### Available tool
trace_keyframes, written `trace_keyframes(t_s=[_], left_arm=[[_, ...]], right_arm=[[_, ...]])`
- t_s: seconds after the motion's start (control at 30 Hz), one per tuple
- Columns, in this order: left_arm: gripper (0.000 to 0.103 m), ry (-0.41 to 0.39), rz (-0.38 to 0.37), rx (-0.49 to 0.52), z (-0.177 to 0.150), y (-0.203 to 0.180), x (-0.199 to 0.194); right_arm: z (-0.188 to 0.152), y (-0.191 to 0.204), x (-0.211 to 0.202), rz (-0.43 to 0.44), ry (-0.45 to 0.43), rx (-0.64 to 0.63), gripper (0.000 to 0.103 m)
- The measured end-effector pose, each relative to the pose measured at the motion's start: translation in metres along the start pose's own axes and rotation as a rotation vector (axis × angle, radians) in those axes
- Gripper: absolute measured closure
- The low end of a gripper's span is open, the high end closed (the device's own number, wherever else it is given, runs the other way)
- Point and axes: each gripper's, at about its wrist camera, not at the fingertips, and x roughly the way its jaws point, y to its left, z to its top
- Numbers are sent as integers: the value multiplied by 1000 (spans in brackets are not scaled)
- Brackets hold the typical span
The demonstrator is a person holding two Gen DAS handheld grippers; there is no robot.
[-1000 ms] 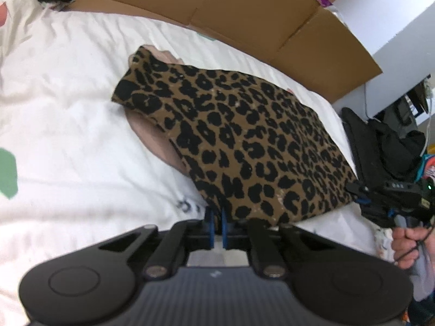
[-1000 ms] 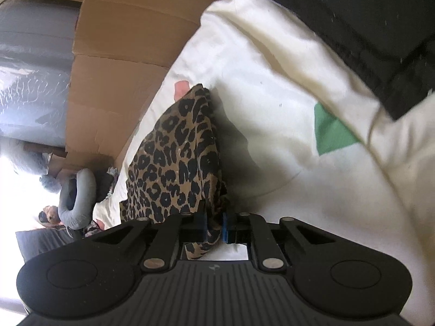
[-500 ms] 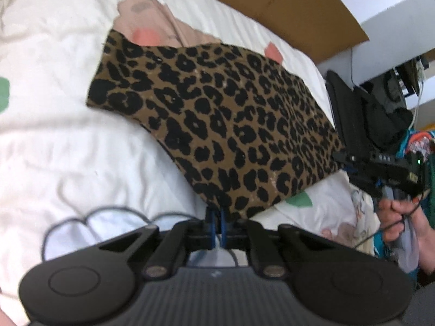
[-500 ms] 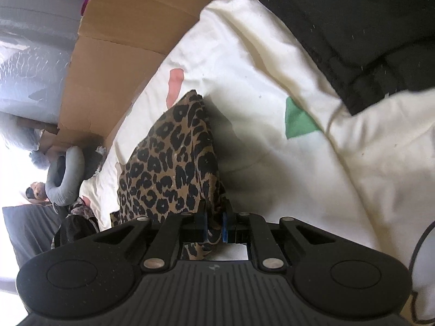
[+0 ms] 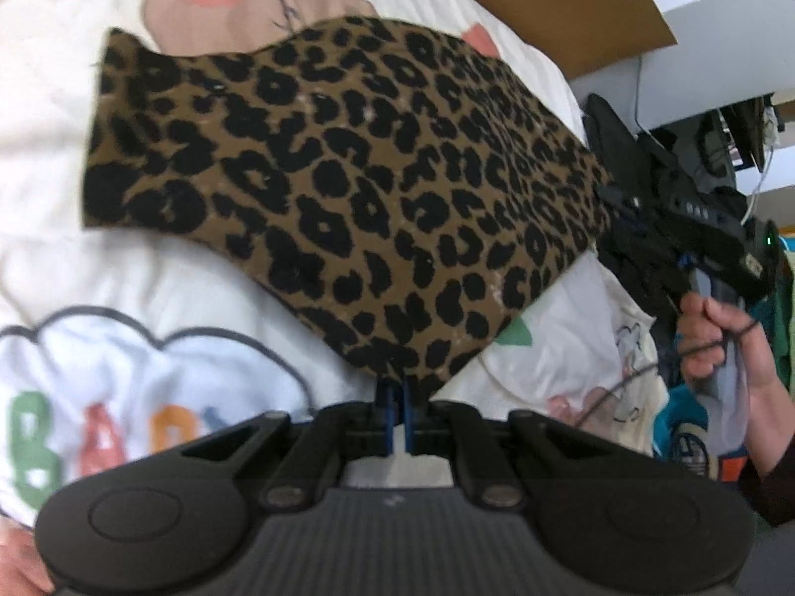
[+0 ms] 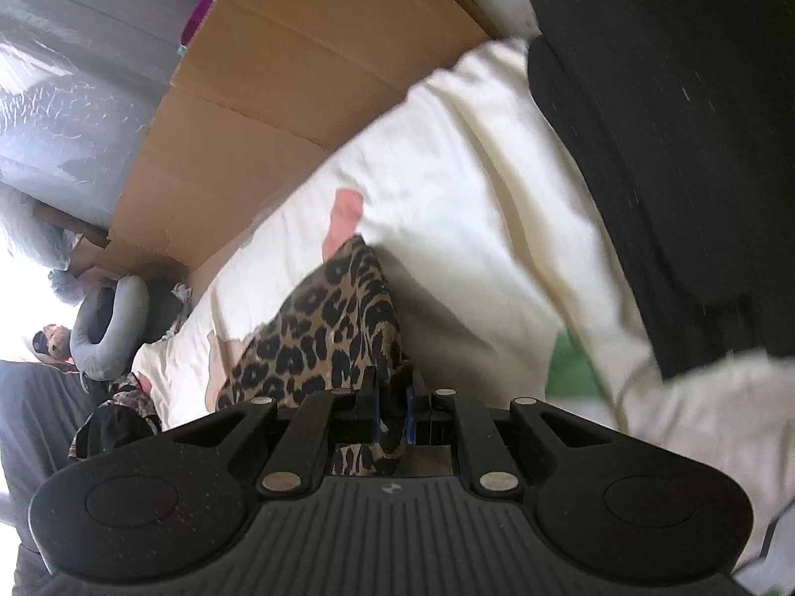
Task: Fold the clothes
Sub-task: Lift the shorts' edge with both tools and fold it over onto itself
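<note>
1. White printed bedding (image 5: 59, 159) fills the frame, cardboard (image 6: 278, 99) at the top.
2. Leopard-print garment (image 5: 348, 188) spans centre, long axis upper left to lower right.
3. Left gripper (image 5: 396, 397) clamps its bottom-centre edge; right gripper (image 6: 392, 412) clamps the right end.

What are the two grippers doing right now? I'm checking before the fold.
Left gripper: closed on the leopard-print garment.
Right gripper: closed on the same garment's other end.

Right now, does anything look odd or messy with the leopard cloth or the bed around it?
Nothing looks damaged or spilled. The leopard-print garment hangs stretched between the left tongs and right tongs, both pinching an edge. A black garment lies heaped on the printed bedspread, unfolded.
</note>
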Motion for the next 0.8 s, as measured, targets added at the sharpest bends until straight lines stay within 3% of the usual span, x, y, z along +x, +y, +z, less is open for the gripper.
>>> trace_keyframes(t_s=[0.27, 0.5, 0.6, 0.63, 0.7, 0.8], left_arm=[[100, 65, -20, 13, -1, -38, 35], [98, 58, -53, -1, -6, -55, 39], [93, 72, -59, 19, -4, -67, 27], [89, 69, -64, 43, -3, -73, 19], [83, 53, -66, 78, 1, -81, 6], [83, 42, -67, 71, 12, -86, -8]], right_arm=[[35, 14, 12, -18, -33, -84, 95], [53, 24, 22, -28, -40, -146, 94], [57, 28, 23, -54, -31, -164, 86], [57, 29, 22, -64, -34, -166, 74], [57, 28, 16, -61, -47, -168, 59], [55, 25, 10, -61, -50, -160, 57]])
